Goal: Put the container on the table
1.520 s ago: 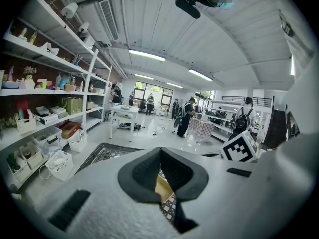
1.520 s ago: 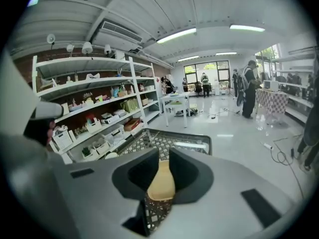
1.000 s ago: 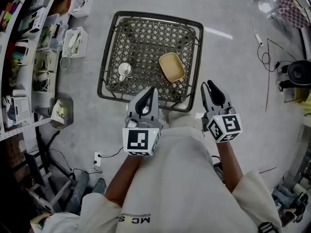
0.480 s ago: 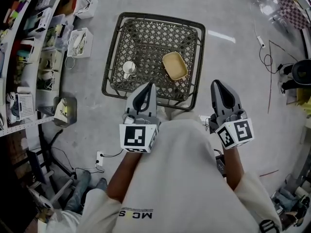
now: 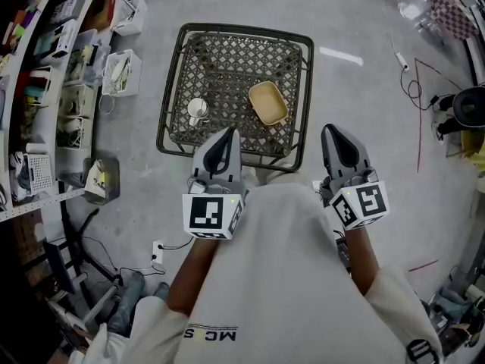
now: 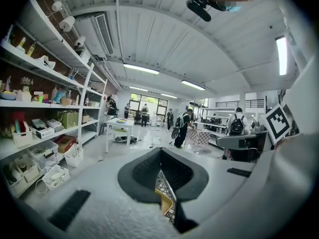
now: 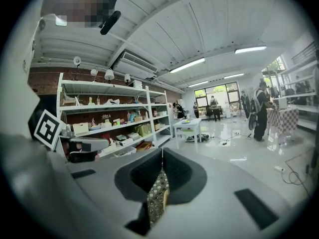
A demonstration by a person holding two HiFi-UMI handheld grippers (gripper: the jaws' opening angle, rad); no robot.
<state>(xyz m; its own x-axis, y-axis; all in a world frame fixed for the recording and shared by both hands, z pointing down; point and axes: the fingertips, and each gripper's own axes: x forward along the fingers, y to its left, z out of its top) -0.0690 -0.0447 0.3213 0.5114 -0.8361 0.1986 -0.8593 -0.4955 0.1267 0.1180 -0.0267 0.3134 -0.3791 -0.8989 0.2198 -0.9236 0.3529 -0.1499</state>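
Jaws first: left gripper (image 5: pixel 229 133) is pinched together at the tips w/ nothing btwn them; right gripper (image 5: pixel 332 130) same story, closed and empty. Both are held low by the person's torso (image 5: pixel 280 279), just short of the table's near edge. The container (image 5: pixel 268 102), a shallow tan tray w/ rounded corners and a raised rim, sits on the table (image 5: pixel 236 30) already, right of centre, a bit skewed, well apart from both grippers. Looks light and stiff, prob. thin plastic or similar, w/ a smooth matte finish, so it could slip in a hard pinch. Best hold IMO is the rim on a long side, one jaw inside, one outside. Table top is dark open lattice weave in a rounded dark frame, so an uneven, grippy seat. A small white cup (image 5: pixel 197 111) stands left of the container, apart from it. Floor (image 5: pixel 364 89) is pale smooth concrete, w/ cluttered shelves (image 5: pixel 45 67) at left.
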